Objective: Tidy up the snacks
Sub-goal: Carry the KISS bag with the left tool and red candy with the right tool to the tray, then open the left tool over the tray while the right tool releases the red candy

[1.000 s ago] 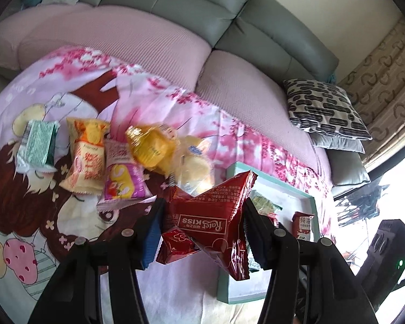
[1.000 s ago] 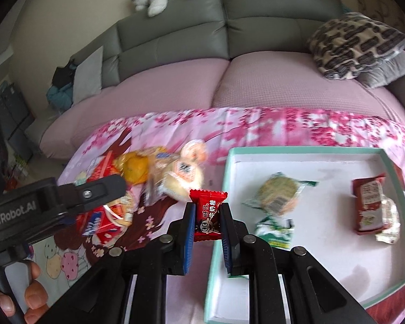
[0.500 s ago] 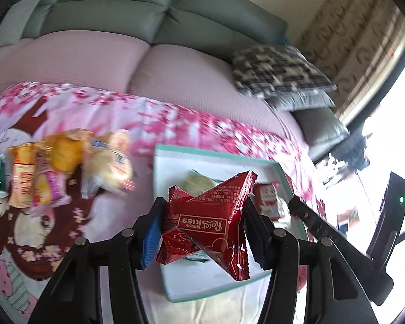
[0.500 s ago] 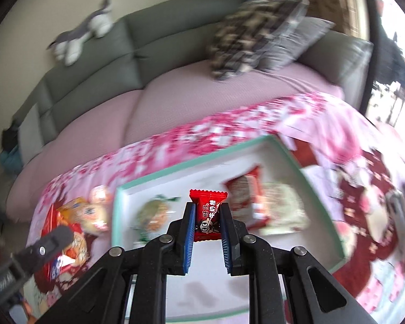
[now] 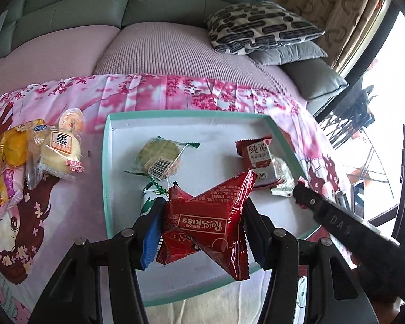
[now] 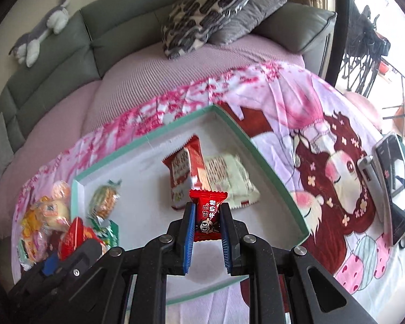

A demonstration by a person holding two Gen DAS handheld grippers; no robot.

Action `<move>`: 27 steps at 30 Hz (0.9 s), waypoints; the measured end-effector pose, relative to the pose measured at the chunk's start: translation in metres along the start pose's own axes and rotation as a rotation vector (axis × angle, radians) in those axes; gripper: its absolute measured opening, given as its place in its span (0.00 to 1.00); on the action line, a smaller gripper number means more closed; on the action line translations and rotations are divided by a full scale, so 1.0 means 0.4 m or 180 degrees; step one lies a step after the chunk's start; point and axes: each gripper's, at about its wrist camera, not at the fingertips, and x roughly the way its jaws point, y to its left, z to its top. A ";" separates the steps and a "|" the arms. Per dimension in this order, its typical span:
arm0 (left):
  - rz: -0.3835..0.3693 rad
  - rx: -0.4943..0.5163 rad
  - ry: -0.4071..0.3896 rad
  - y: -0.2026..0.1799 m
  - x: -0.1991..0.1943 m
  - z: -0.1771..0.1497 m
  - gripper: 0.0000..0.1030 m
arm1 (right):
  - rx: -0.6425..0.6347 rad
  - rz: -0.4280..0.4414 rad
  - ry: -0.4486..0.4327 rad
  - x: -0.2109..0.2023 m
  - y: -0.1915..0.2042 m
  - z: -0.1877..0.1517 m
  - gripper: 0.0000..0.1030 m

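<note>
A second ago both tools were over the snack pile at the left side of the desk; now both hang above the tray (image 5: 104, 162). The left tool (image 5: 201, 229) is pinching a big red packet (image 5: 205, 221), its jaws pressed on the two sides of the bag, and the packet is in the air over the near left part of the tray. The right tool (image 6: 207, 225) has its jaws pressed together on a small red candy (image 6: 208, 217), above the near middle of the tray. I judge that the carrying step is almost done and the next move is to lower and let go, each over a bare white spot.

On the desk, going from left to right: a pile (image 5: 27, 156) of yellow and orange snacks lies near the left edge, outside the tray, so sorting is not yet finished. Inside the tray, a green cookie pack (image 5: 162, 159) lies at the left, with another green-white pack just under it, partly hidden by the red packet. Near the right wall lie a red bar (image 6: 185, 167) and a pale wrapper (image 6: 229, 178), touching each other. Farther right, near the desk's right edge, lies a phone (image 6: 394, 178).

The desk is covered with a pink cartoon cloth (image 6: 324, 140). Behind it stands a grey sofa (image 5: 121, 5) with pink seat covers, a patterned pillow (image 5: 259, 27) and a plush toy (image 6: 37, 35) on the back. A bright window is at the right.
</note>
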 end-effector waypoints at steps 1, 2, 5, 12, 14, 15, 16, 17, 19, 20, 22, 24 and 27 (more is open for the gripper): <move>0.0018 0.0005 0.0013 -0.001 0.005 0.000 0.56 | -0.0005 -0.0011 0.0044 0.010 0.003 -0.005 0.19; 0.0029 0.0007 0.0025 -0.001 0.010 0.000 0.56 | -0.0002 -0.0016 0.0107 0.022 0.002 -0.009 0.19; 0.0049 0.0012 0.0063 -0.002 0.021 -0.001 0.56 | -0.0009 -0.0052 0.0215 0.046 0.003 -0.018 0.19; 0.0089 0.0080 0.0099 -0.014 0.031 -0.005 0.56 | 0.0011 -0.0065 0.0288 0.058 -0.002 -0.025 0.19; 0.0100 0.0095 0.0106 -0.016 0.034 -0.006 0.56 | 0.0019 -0.0059 0.0300 0.059 -0.002 -0.024 0.19; 0.0110 0.0105 0.0112 -0.018 0.035 -0.006 0.56 | 0.0029 -0.0056 0.0308 0.060 -0.003 -0.024 0.19; 0.0116 0.0111 0.0120 -0.019 0.036 -0.006 0.60 | 0.0042 -0.0052 0.0318 0.062 -0.005 -0.023 0.19; 0.0117 0.0117 0.0134 -0.019 0.037 -0.006 0.61 | 0.0059 -0.0049 0.0329 0.063 -0.006 -0.023 0.20; 0.0132 0.0122 0.0161 -0.020 0.040 -0.006 0.63 | 0.0103 -0.0037 0.0384 0.069 -0.010 -0.021 0.20; 0.0130 0.0121 0.0168 -0.020 0.040 -0.006 0.64 | 0.0120 -0.0034 0.0396 0.071 -0.013 -0.020 0.20; 0.0159 0.0138 0.0174 -0.021 0.040 -0.006 0.68 | 0.0135 -0.0046 0.0414 0.073 -0.017 -0.019 0.20; 0.0194 0.0184 0.0167 -0.025 0.038 -0.007 0.69 | 0.0149 -0.0047 0.0418 0.072 -0.019 -0.017 0.20; 0.0221 0.0246 0.0149 -0.033 0.036 -0.009 0.69 | 0.0174 -0.0019 0.0421 0.070 -0.023 -0.015 0.23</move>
